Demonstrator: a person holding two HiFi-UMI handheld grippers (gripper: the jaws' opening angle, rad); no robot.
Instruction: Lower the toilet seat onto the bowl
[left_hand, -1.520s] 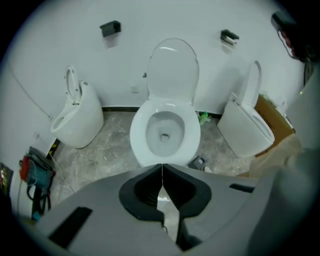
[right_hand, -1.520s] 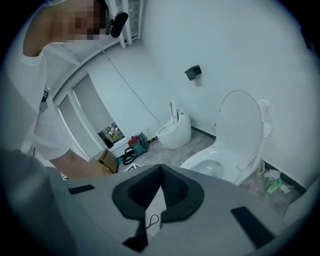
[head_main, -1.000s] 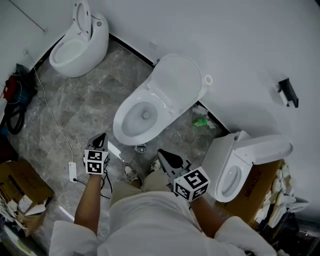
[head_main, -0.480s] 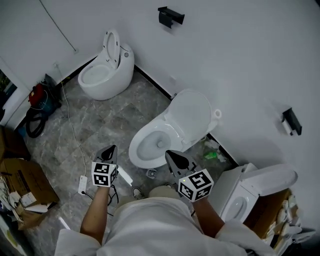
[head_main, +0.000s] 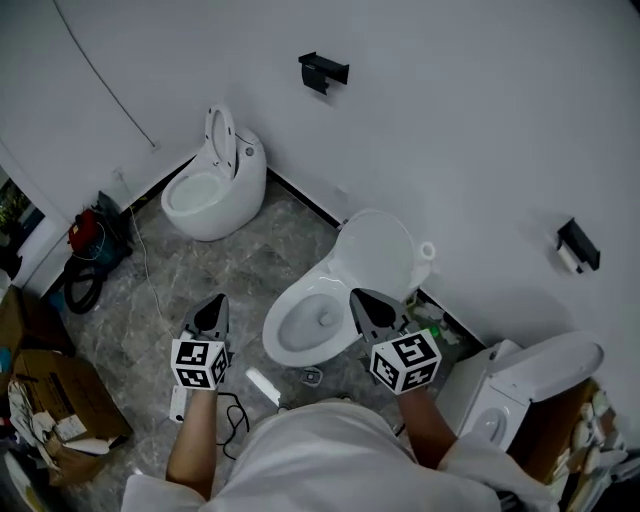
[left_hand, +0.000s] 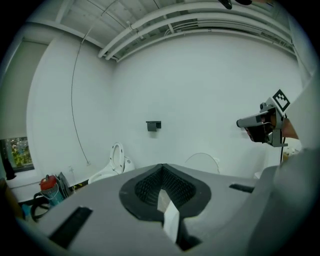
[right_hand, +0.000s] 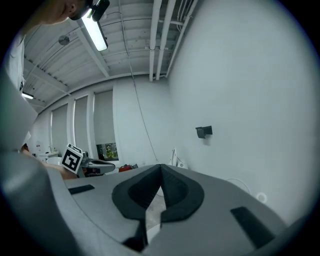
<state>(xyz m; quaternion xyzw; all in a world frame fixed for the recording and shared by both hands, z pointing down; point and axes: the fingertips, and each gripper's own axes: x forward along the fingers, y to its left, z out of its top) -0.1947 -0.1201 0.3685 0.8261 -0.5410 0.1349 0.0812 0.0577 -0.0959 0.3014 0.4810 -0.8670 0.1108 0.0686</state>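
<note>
The middle toilet's bowl (head_main: 305, 325) stands open, with its white seat and lid (head_main: 378, 255) raised against the wall. My left gripper (head_main: 216, 301) hovers left of the bowl, shut and empty. My right gripper (head_main: 363, 298) is over the bowl's right rim, below the raised seat, also shut with nothing held. In the left gripper view the raised seat (left_hand: 202, 160) shows beyond the closed jaws, and the right gripper (left_hand: 259, 125) is at the right. The right gripper view looks along the wall, with the left gripper (right_hand: 92, 164) at its left.
A second toilet (head_main: 215, 185) with its seat up stands at the back left, and a third (head_main: 520, 385) at the right. A cardboard box (head_main: 50, 400), red equipment (head_main: 85, 232) and a floor cable (head_main: 145, 275) lie left. Black holders (head_main: 322, 70) (head_main: 577, 245) hang on the wall.
The head view has swung up and along the wall, so the middle toilet sits lower in frame. Both grippers have come forward towards the bowl, the right one now over its rim.
</note>
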